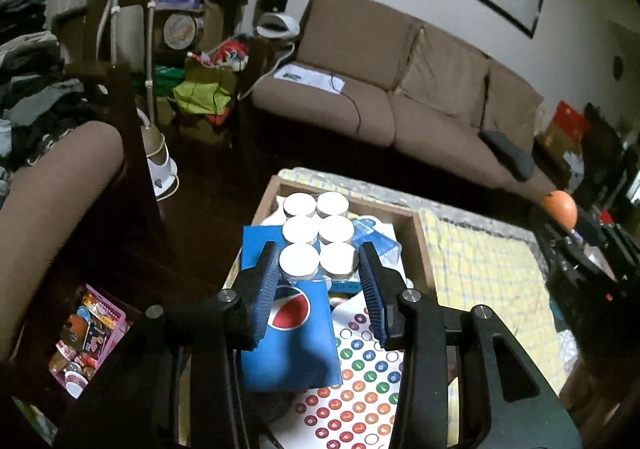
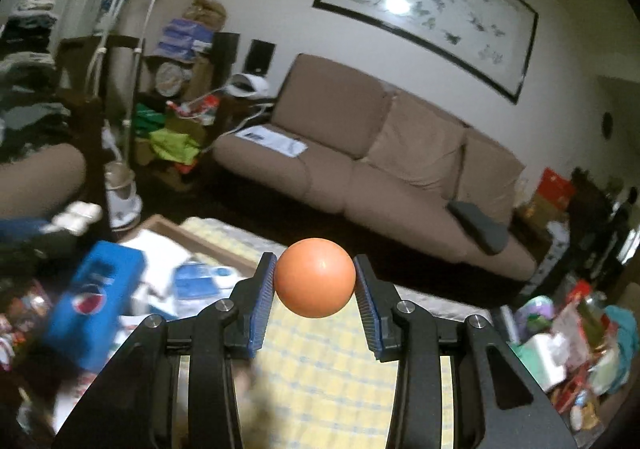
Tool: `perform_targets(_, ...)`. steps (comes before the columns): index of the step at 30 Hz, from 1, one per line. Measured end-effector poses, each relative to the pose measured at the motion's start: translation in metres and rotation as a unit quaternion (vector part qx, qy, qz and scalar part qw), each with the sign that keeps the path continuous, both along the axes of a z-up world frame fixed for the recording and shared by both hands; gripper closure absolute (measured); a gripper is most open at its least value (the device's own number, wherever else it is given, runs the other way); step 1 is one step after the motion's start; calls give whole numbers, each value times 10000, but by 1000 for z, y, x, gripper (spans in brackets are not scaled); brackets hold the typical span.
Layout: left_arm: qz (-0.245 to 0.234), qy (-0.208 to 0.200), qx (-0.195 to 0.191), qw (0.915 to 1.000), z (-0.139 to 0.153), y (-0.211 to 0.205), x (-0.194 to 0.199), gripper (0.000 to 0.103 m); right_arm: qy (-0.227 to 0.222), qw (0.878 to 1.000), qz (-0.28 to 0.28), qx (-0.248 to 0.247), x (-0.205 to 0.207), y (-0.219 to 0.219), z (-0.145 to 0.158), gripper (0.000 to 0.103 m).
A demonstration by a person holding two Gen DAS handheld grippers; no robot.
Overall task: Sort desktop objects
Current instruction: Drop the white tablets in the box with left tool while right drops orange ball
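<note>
- The left gripper (image 1: 318, 269) has its jaws set against the outer sides of the nearest two jars (image 1: 319, 259) in a pack of six white-lidded ones, gripping the pack.
- The jars are above the wooden tray (image 1: 423, 245), over a blue Pepsi box (image 1: 290, 329) and a sheet of coloured dots (image 1: 360, 381).
- Right of the tray lies a yellow checked cloth (image 1: 480, 269).
- The right gripper (image 2: 315, 281) is above that cloth, right of the tray, clamped on an orange ball (image 2: 315, 283) sitting squarely between its fingertips.

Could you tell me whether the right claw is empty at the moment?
No, the right claw is shut on a smooth orange ball, held between its blue pads.
</note>
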State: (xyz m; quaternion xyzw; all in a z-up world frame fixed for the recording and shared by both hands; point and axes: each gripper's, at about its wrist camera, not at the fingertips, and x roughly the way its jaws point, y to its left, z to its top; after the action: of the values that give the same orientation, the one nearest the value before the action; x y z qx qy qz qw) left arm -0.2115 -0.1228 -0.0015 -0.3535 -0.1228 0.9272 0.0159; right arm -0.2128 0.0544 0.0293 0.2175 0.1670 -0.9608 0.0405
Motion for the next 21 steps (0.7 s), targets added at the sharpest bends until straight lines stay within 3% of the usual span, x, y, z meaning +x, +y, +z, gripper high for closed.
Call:
perform_targets(14,-272,-445,-86,9986,-15,22,-8,66,-169,9993,336,-54,-2,-19,-20,63)
perform_targets(18,-307,-629,-102,9975,-26,24,-15,66,-615,9958,606,-294,-21,-23,-37,63)
perform_targets(21,-359,-701,-52,9969,-32,21,-19,66,-1329,9823,1019,-837,-42,-23,-59,63)
